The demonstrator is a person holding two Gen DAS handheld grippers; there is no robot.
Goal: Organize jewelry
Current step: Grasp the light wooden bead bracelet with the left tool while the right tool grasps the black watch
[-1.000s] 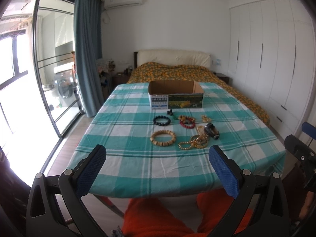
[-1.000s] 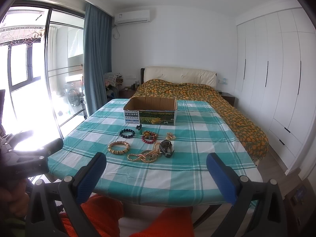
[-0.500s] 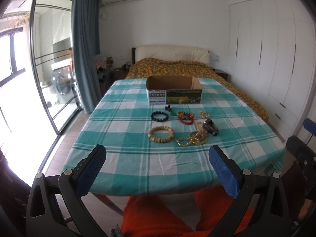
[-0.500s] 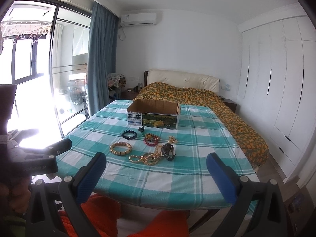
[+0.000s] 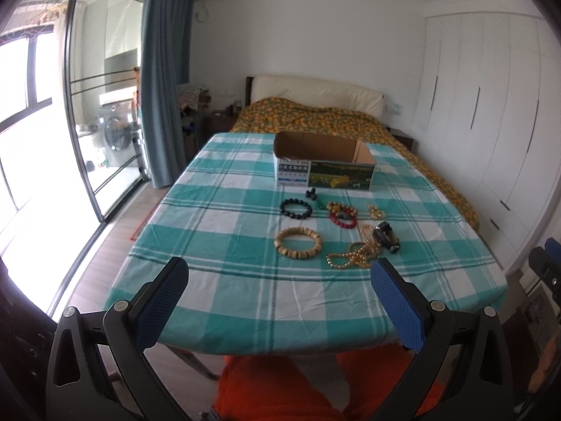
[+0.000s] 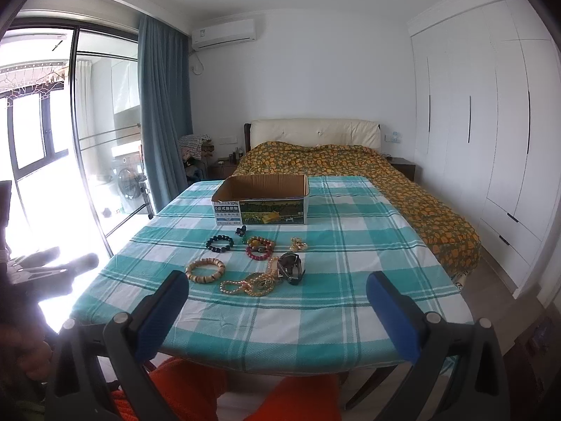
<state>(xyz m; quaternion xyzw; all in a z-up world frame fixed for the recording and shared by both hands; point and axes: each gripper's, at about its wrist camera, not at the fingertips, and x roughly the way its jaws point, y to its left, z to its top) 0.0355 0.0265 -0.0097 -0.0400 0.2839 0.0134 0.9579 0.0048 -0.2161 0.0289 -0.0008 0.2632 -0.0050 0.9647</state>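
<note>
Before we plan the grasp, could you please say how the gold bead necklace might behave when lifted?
The gold bead necklace lies in loose loops, so it is probably floppy and would dangle. It touches the dark watch, so it might snag or drag it.

table (image 5: pixel 224 210): checked cloth | cardboard box (image 5: pixel 324 165) | bracelets (image 5: pixel 298 244) | necklace (image 5: pixel 354 258)

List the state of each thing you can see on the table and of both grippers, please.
Cardboard box: open on top, upright.
Wooden bracelet: flat on cloth.
Black bracelet: flat, apart from the others.
Gold necklace: heaped.
Watch: beside necklace.
Left gripper: open, empty.
Right gripper: open, empty.
</note>
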